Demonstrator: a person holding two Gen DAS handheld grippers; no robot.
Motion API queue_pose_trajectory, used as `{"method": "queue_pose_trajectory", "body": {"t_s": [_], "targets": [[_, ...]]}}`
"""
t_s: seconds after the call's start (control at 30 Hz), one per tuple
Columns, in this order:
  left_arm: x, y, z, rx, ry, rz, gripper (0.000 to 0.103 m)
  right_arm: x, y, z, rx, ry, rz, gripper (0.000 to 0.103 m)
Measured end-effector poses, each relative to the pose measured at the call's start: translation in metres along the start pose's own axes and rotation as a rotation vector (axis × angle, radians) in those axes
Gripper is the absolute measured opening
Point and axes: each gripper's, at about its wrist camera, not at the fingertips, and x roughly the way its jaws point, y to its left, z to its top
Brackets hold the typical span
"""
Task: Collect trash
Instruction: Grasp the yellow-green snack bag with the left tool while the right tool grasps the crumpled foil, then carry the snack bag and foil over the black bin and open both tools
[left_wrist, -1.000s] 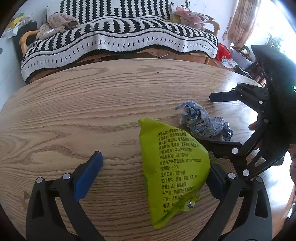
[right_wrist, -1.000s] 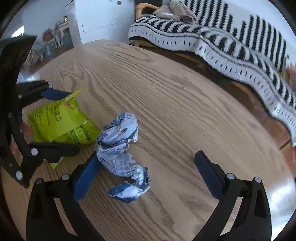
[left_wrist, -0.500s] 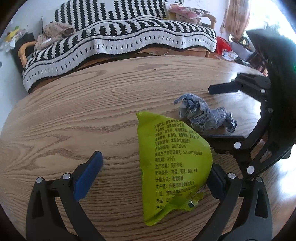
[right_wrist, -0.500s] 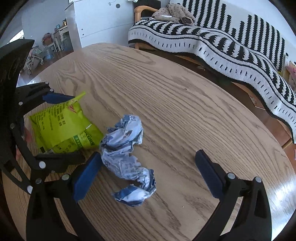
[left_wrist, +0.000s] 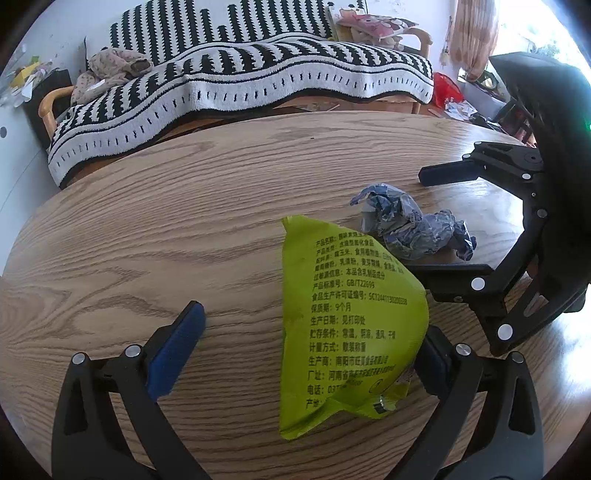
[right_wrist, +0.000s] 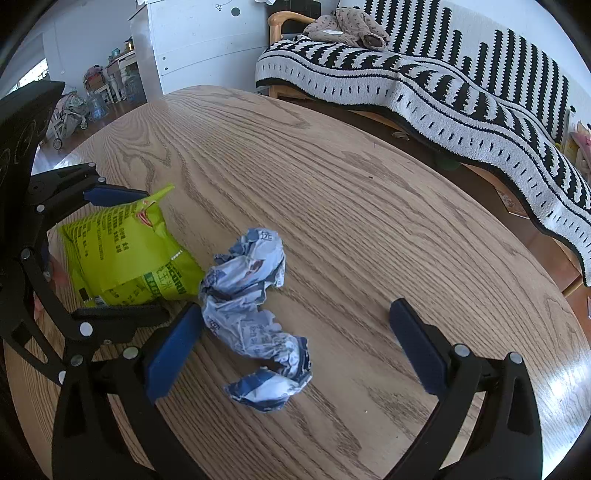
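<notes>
A lime-green snack bag lies on the round wooden table, between the fingers of my open left gripper, nearer the right finger. It also shows in the right wrist view. A crumpled blue-and-white wrapper lies just right of the bag, between the fingers of my open right gripper, close to its left finger. The wrapper also shows in the left wrist view, with the right gripper around it. Neither gripper holds anything.
A sofa under a black-and-white striped blanket stands beyond the table's far edge. A white cabinet and floor clutter lie past the table's left side in the right wrist view.
Both grippers have drawn back slightly and lifted, so the bag and wrapper sit a little further along the fingers. The bag and wrapper have not moved on the table.
</notes>
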Motion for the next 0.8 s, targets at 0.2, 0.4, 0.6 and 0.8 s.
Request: {"method": "queue_pose_trajectory", "body": {"t_s": [0.2,0.4,0.6,0.8], "targets": [[0.0,0.001,0.0,0.006,0.007,-0.004,0.097,0.0,0.0,0.0,0.0,0.001,0.0,0.098],[-0.001,-0.002,0.0,0.024,0.021,-0.014,0.097,-0.001,0.0,-0.001,-0.001,0.001,-0.001,0.098],[-0.011,-0.002,0.003,0.007,0.01,-0.047,0.042,-0.013,0.006,-0.003,0.031,-0.051,-0.015,0.029],[-0.025,-0.011,0.001,0.017,0.005,-0.06,0.04,-0.026,0.028,-0.016,0.089,-0.04,-0.168,0.028]]}}
